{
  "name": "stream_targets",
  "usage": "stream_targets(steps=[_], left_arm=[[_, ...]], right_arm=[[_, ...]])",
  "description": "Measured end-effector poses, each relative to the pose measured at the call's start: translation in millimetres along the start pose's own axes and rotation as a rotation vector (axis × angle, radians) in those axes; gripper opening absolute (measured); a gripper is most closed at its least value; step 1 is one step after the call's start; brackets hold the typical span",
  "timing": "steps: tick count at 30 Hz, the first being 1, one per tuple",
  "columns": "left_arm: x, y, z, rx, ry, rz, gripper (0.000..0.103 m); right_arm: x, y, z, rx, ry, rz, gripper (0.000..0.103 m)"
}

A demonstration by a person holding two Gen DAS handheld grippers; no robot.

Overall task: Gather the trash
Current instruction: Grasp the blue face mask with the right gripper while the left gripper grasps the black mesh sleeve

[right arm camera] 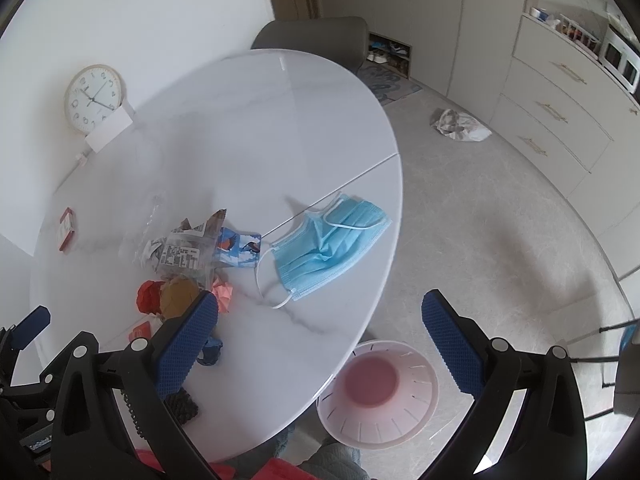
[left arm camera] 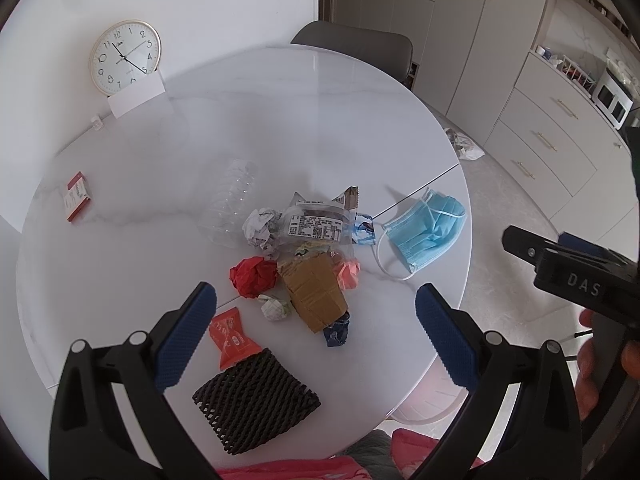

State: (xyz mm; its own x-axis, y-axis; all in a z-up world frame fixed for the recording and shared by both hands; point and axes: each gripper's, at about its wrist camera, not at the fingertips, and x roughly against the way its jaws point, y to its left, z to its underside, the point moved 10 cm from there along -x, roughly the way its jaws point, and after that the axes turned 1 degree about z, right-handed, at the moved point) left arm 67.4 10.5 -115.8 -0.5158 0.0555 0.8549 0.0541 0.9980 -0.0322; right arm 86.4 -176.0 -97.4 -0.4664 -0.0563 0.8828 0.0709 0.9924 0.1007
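Trash lies on the round white table (left arm camera: 168, 184): a blue face mask (left arm camera: 428, 232), a clear plastic bag with a label (left arm camera: 316, 228), a crushed clear bottle (left arm camera: 232, 200), a red paper ball (left arm camera: 252, 276), brown cardboard (left arm camera: 316, 292), an orange wrapper (left arm camera: 232, 338) and black foam netting (left arm camera: 256, 404). My left gripper (left arm camera: 316, 308) is open above the pile. My right gripper (right arm camera: 320, 316) is open above the table's near right edge, near the mask (right arm camera: 328, 240). A pink bin (right arm camera: 378, 394) stands on the floor below the edge.
A red and white box (left arm camera: 77, 196) lies at the table's left. A clock (left arm camera: 125, 56) leans on the wall behind a white card. A grey chair (left arm camera: 356, 46) stands at the far side. A crumpled bag (right arm camera: 460, 125) lies on the floor near the drawers.
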Motion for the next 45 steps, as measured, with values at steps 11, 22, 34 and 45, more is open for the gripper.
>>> stream_targets(steps=[11,22,34,45], left_arm=[[-27.4,25.8,25.1,-0.047,0.032,0.020,0.095],[-57.2,76.1,73.2,-0.086,0.083,0.024,0.095],[-94.3,98.4,114.1,-0.383,0.246,0.201,0.095],[-114.5,118.2,141.8,-0.432,0.364,0.376,0.078]], right_arm=[[-117.4,16.9,-28.7,0.358,0.108,-0.010,0.092],[-197.8,14.2,-23.7,0.478,0.229,-0.031,0.023],[-131.3,7.0,-1.3,0.305,0.215,-0.103,0.010],[-82.3,3.7,41.0,0.088,0.221,-0.128,0.011]])
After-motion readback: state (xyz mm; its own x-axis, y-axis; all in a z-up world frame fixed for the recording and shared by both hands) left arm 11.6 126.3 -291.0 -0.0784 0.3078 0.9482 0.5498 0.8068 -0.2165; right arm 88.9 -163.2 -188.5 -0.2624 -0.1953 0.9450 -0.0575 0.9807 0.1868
